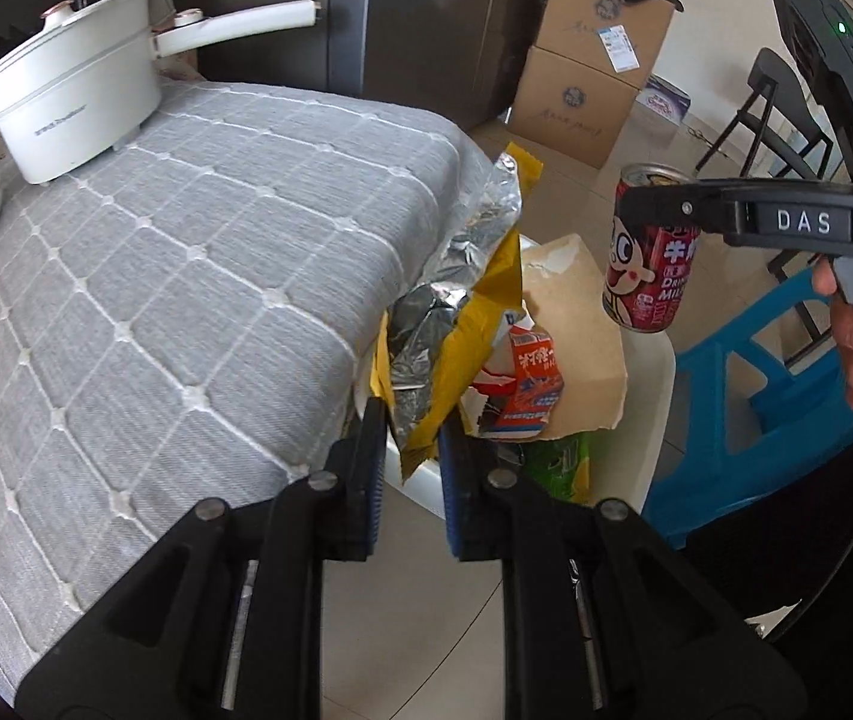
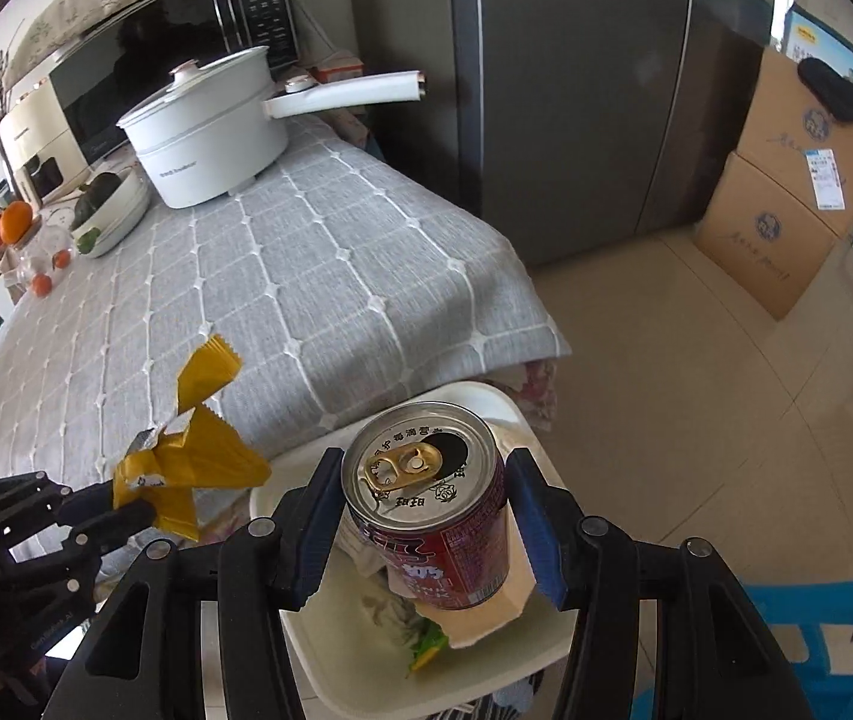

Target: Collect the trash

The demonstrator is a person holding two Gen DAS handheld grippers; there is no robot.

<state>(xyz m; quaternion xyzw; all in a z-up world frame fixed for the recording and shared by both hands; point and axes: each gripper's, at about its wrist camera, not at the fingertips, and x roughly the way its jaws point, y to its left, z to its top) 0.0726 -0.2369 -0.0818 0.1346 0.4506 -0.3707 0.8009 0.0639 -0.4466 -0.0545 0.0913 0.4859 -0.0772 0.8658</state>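
Nearest, the left tongs (image 1: 411,450) pinch a yellow wrapper (image 1: 474,324) by its lower edge, hanging it over the white bin (image 2: 330,654) so it can fall in. Just beyond, the right tongs (image 2: 426,531) clamp a red can (image 2: 432,516) upright above the same bin, which sits beside the bench (image 1: 186,276) edge, within reach for both

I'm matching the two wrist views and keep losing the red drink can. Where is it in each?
Left wrist view: the red can sits right of centre, hanging in the right gripper above the white bin.
Right wrist view: the can is bottom centre, between the jaws.
Shared landmark: the white pot on the grey tablecloth.
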